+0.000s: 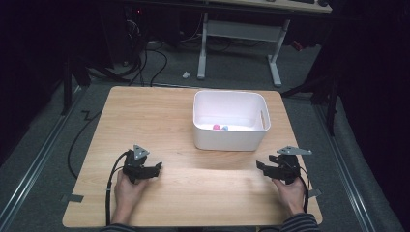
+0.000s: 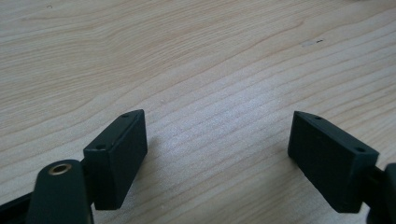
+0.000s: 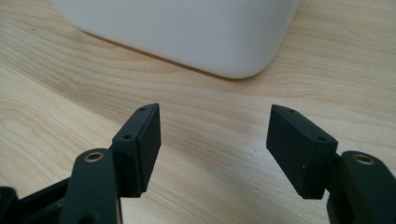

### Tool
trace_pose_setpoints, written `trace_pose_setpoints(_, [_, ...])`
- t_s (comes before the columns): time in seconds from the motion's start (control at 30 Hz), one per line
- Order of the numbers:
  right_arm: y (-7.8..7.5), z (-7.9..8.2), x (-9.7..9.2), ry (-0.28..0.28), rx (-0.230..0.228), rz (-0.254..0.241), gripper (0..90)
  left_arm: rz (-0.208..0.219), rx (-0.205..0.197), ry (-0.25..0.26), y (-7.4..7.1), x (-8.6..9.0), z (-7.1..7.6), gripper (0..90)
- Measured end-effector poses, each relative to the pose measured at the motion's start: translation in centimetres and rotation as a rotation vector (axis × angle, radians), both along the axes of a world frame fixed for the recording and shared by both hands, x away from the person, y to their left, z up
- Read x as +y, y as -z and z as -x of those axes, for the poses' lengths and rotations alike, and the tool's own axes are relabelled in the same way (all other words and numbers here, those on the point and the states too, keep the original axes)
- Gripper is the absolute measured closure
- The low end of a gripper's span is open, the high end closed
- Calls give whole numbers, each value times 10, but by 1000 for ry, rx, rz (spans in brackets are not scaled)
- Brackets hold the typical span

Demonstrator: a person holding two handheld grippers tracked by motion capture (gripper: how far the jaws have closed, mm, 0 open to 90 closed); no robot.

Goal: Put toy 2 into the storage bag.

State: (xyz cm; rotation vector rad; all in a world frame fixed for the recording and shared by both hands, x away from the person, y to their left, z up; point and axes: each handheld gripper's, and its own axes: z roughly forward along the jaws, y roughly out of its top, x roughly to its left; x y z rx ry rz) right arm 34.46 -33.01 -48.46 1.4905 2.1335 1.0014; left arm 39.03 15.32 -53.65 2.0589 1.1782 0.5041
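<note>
A white plastic bin [image 1: 227, 140] stands on the wooden table [image 1: 154, 116], right of centre toward the back. Inside it lie a small pink thing [image 1: 216, 127] and a small blue thing [image 1: 225, 128]. My left gripper [image 1: 157, 167] rests low at the front left, held in a hand. Its jaws stand wide apart over bare wood [image 2: 217, 121], with nothing between them. My right gripper [image 1: 261, 166] sits at the front right, pointing toward the bin's near corner [image 3: 187, 32]. Its jaws [image 3: 215, 112] are also apart and hold nothing.
Bare wood lies between the two grippers and in front of the bin. The table's front edge [image 1: 193, 225] is just behind the hands. Beyond the table stand a desk frame [image 1: 237, 34] and cables [image 1: 145, 63] on the grey floor.
</note>
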Motion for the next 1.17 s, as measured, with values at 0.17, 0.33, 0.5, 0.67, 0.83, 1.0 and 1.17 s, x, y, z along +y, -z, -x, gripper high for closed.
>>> trace_pose_setpoints(0.17, [10, -2, -1, 22, 4, 20, 356, 0, 0, 2, 0, 0, 0, 200])
trace_pose_setpoints(0.33, [20, -5, -3, 43, 8, 35, 356, 0, 0, 3, 0, 0, 0, 200])
trace_pose_setpoints(0.5, [28, -8, -2, 65, -1, 77, 352, 0, 0, 3, 0, 0, 0, 200])
trace_pose_setpoints(0.67, [35, -11, -3, 88, -7, 111, 348, 2, -1, 2, 0, 0, 0, 200])
trace_pose_setpoints(0.83, [44, -13, -5, 97, -30, 124, 322, 1, 0, 2, 0, 0, 0, 200])
trace_pose_setpoints(1.0, [46, -14, -6, 89, -43, 119, 301, 1, -1, 2, 0, 0, 1, 200])
trace_pose_setpoints(1.17, [46, -14, -6, 92, -43, 120, 292, 2, -1, 2, 0, 0, 1, 200])
